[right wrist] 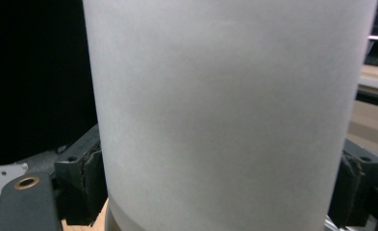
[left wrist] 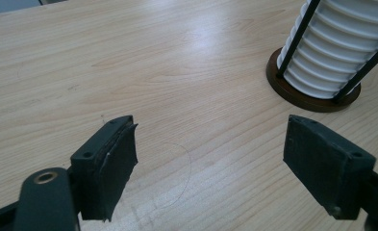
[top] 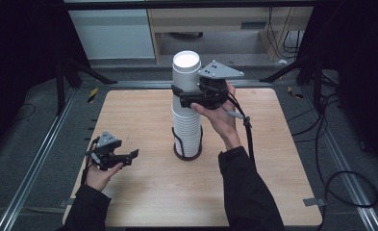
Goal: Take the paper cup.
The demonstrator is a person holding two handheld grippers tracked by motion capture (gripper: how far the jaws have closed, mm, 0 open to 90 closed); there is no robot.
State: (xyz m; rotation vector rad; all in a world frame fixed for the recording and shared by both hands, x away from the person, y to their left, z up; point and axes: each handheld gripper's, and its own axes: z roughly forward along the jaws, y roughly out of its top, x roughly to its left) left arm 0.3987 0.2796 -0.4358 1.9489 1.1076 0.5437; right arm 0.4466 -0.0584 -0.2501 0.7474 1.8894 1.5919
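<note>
Right gripper (top: 189,98) jaws closed around top white cup (top: 186,70), apparently gripping, cup stack (top: 186,130) directly beneath in holder (top: 186,155), left gripper (top: 129,156) jaws wide, empty, holder ahead-right.

We look along our left gripper (left wrist: 210,159), its two black fingers (left wrist: 109,168) standing wide apart with nothing between them but the bare wooden worktop (left wrist: 129,62). A faint curved pencil line runs on the wood between them. Up at the right stands the stack of white ribbed cups (left wrist: 335,43) on a dark round base (left wrist: 307,98), with thin black rods (left wrist: 297,36) rising beside the stack.
</note>
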